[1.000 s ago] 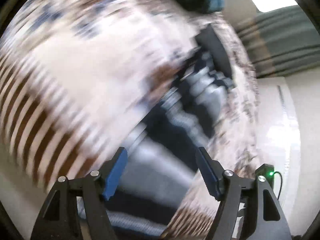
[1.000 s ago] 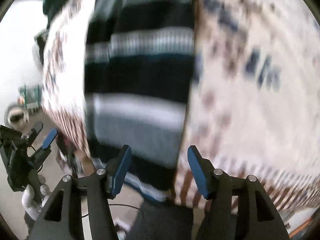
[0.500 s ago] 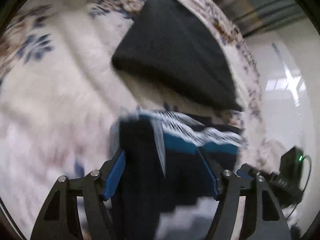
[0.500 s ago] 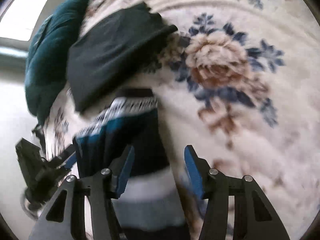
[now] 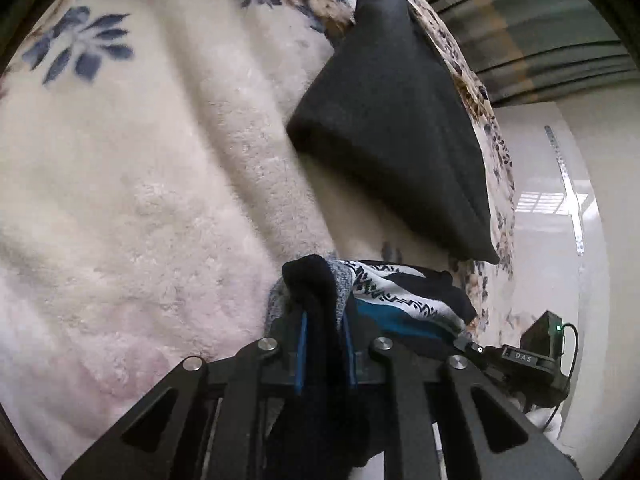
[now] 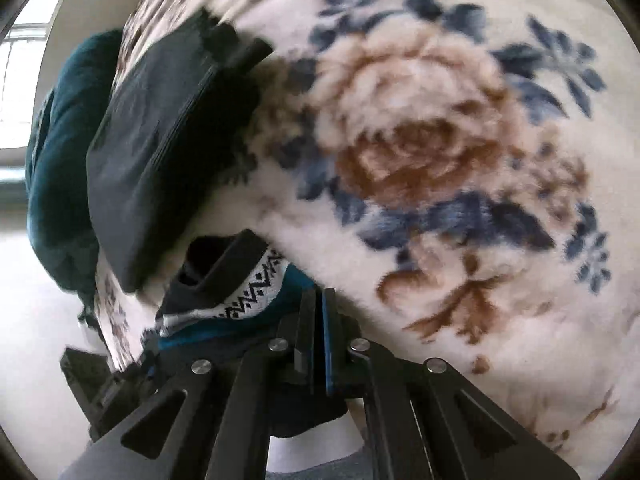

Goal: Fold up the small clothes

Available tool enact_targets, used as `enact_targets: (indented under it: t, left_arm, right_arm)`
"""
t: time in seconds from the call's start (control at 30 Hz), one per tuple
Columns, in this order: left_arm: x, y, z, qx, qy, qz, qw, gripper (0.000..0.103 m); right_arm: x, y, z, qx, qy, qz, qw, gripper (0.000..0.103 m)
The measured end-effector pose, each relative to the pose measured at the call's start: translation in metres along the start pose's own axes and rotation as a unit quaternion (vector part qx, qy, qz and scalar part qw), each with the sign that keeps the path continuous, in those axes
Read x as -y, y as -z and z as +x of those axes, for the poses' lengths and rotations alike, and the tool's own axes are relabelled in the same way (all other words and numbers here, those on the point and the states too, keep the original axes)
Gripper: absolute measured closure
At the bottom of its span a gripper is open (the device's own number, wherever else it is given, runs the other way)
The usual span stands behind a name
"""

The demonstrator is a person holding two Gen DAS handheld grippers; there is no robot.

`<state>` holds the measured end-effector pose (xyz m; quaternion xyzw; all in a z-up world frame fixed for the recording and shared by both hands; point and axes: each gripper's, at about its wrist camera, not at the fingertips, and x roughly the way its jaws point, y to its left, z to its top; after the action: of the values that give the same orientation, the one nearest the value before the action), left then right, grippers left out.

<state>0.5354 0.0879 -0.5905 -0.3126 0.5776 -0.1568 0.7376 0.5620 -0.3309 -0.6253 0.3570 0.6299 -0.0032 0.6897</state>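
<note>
A small striped knit sweater (image 5: pixel 400 300), black, teal, grey and white with a zigzag band, lies bunched at the near edge of a floral fleece blanket (image 5: pixel 140 160). My left gripper (image 5: pixel 324 320) is shut on a dark fold of the sweater. The sweater also shows in the right wrist view (image 6: pixel 256 292). My right gripper (image 6: pixel 318 320) is shut on the sweater's edge, low over the blanket (image 6: pixel 440 160). The other gripper shows at the frame edge in each view, blurred.
A folded dark grey garment (image 5: pixel 400 120) lies on the blanket just beyond the sweater, also in the right wrist view (image 6: pixel 160 140). A teal cushion or garment (image 6: pixel 60 152) sits behind it. The blanket's edge drops to a pale floor (image 5: pixel 560 240) on the right.
Both grippers were open over the spread sweater a second ago. They have since closed on the sweater and swung toward the folded grey garment, with the sweater now bunched.
</note>
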Motion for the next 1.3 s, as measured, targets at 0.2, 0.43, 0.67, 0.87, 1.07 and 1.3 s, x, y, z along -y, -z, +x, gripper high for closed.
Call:
enact_targets:
  t: [0.2,0.43,0.67,0.87,1.07,1.3]
  left_arm:
    - [0.026,-0.007,-0.016,0.016,-0.009,0.034,0.9992,0.051]
    - [0.045,-0.020,0.016,0.004,-0.042,0.079,0.9960,0.092]
    - [0.016,-0.036,0.023,-0.001,-0.028,0.057,0.9980,0.092]
    - [-0.001,-0.044,0.037,-0.037,-0.003,0.041,0.9985,0.087]
    - [0.003,-0.019,-0.021,-0.028,0.065,0.023,0.9973,0.040]
    - [-0.023,0.058,-0.047,-0.042,0.066,-0.031,0.9965,0.040]
  right_arm:
    - [-0.043,-0.010,-0.026,0.036,0.023,-0.079,0.996,0.050]
    - [-0.073,-0.015,0.029,-0.025,0.027,-0.107,0.994,0.097]
    - [-0.077,-0.025,0.026,0.026,0.017,-0.069,0.997,0.099]
    - [-0.086,-0.026,0.061,-0.006,0.064,-0.084,0.994,0.098]
    - [-0.092,0.006,0.026,-0.034,0.047,-0.110,0.992,0.054]
    - [-0.023,0.098,0.017,-0.094,0.035,-0.055,0.993,0.053]
